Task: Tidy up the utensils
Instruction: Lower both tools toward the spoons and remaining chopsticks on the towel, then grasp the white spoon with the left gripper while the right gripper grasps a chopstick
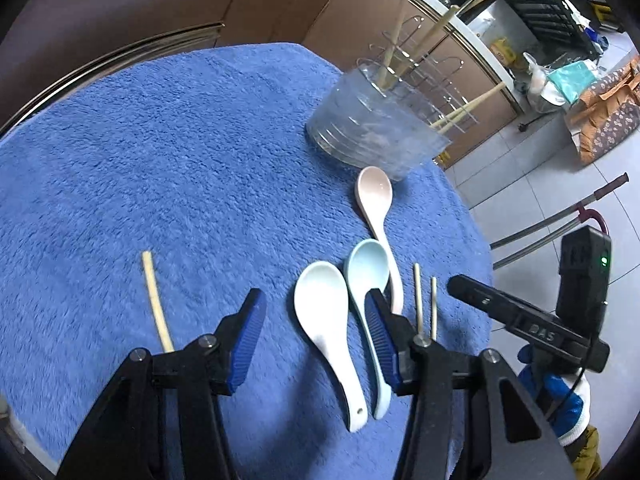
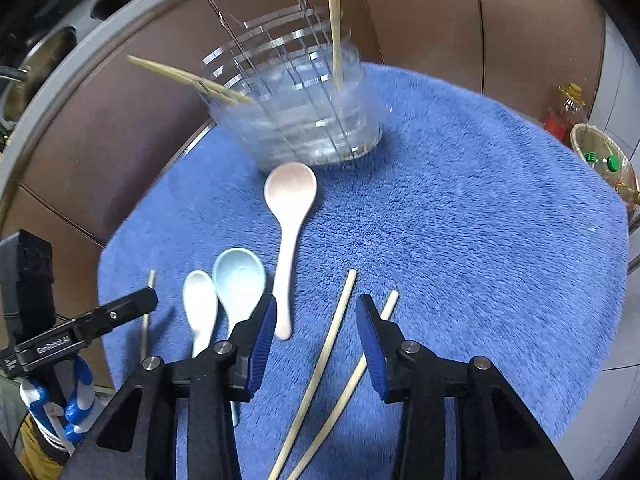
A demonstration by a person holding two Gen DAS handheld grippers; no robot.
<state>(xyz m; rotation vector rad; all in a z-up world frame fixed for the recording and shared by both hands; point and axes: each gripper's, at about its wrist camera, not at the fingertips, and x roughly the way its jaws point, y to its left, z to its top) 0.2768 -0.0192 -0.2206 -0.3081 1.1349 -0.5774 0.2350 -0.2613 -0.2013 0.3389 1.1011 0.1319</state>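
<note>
On the blue towel [image 1: 168,152] lie a white spoon [image 1: 326,320], a light blue spoon [image 1: 370,280] and a pink spoon [image 1: 376,208], side by side. A clear plastic utensil holder [image 1: 372,120] stands behind them with several chopsticks in it. My left gripper [image 1: 316,308] is open and empty above the white spoon. A single chopstick [image 1: 154,300] lies to its left. My right gripper [image 2: 316,316] is open and empty above two loose chopsticks [image 2: 332,344]. The right wrist view also shows the spoons [image 2: 290,216] and the holder [image 2: 304,112].
The towel covers a round table with a metal rim [image 1: 108,56]. Brown cabinets [image 2: 420,12] stand behind. A chair frame [image 1: 552,224] and floor clutter are at the right in the left wrist view. Bottles in a basket [image 2: 600,156] sit at the right.
</note>
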